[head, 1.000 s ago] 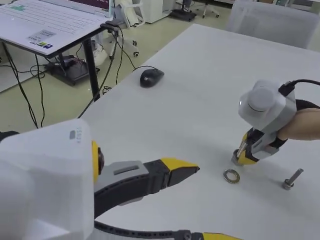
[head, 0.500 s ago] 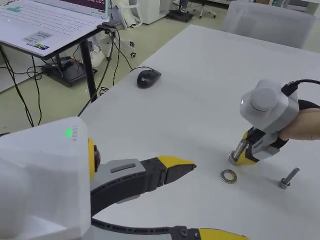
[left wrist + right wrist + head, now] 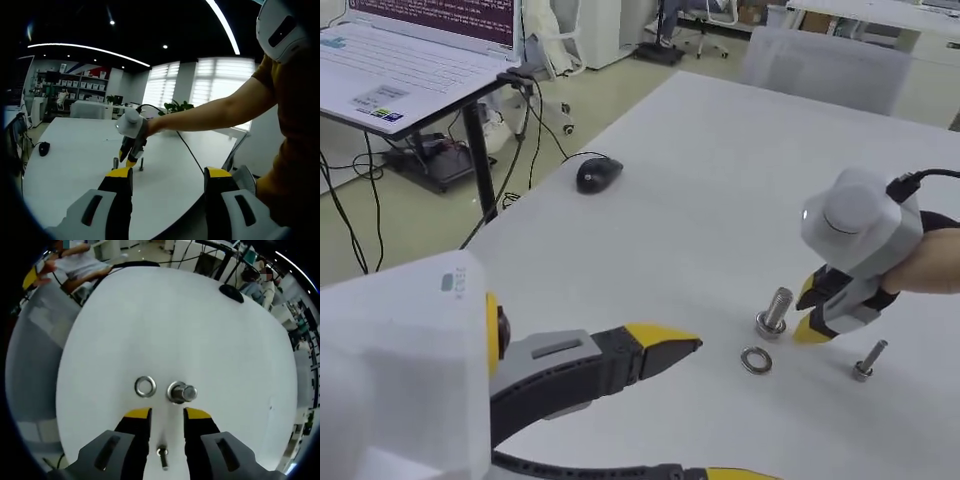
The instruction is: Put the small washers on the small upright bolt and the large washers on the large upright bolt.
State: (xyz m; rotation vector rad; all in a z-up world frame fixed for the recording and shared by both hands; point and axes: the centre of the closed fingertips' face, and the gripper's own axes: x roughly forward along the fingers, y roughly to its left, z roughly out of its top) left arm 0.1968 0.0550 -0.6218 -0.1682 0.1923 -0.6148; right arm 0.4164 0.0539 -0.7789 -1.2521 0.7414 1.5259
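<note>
The right gripper (image 3: pixel 807 312) is held part open and empty just right of the large bolt (image 3: pixel 773 312), while the wide-open, empty left gripper (image 3: pixel 169 175) is partly cut off at the head view's near edge.

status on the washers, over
Both tools open, empty: left tool held back, right tool just off the large bolt. One washer flat on the table beside it, not yet on. Path clear.

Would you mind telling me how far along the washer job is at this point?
Done: the large bolt stands upright. In hand: nothing; the right claw is open beside it, the left claw open too. To do: one washer lies loose on the table, and the small bolt looks bare.
</note>
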